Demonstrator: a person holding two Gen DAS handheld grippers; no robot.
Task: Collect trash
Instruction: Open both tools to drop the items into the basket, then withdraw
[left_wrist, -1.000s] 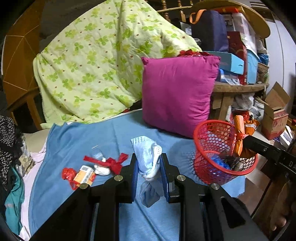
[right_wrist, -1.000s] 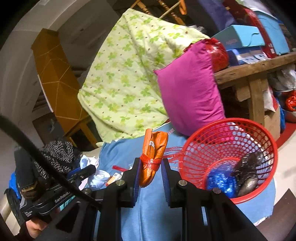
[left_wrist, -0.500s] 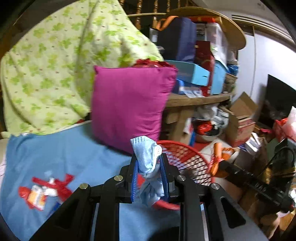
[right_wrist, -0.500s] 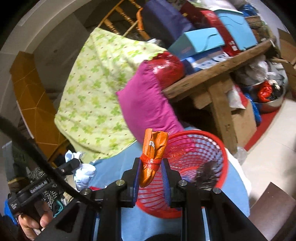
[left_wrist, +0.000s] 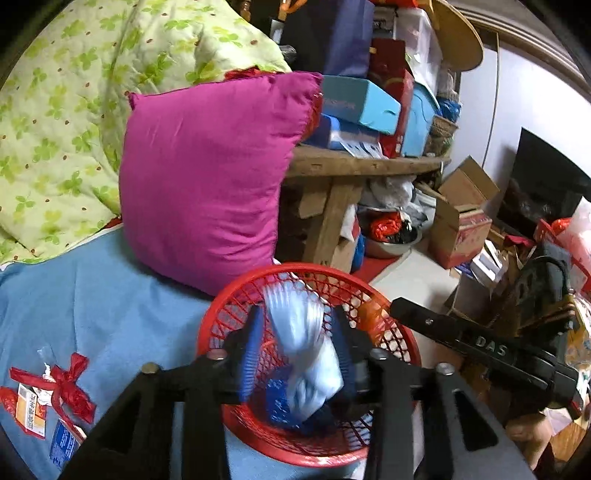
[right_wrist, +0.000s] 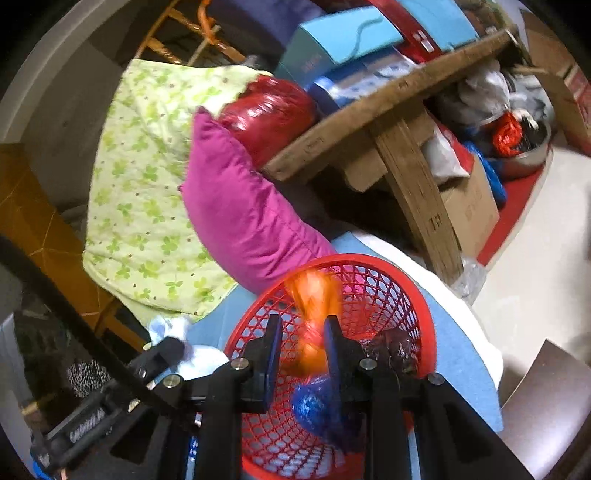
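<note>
Both wrist cams up close, tilted down into the red basket (left_wrist: 221, 314) at the bed's edge; shared: basket (right_wrist: 424, 306), pink pillow (left_wrist: 207, 177), wooden table (right_wrist: 369, 125).

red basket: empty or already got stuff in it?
Not empty. The red basket already holds a blue crumpled wrapper and a dark item.
</note>
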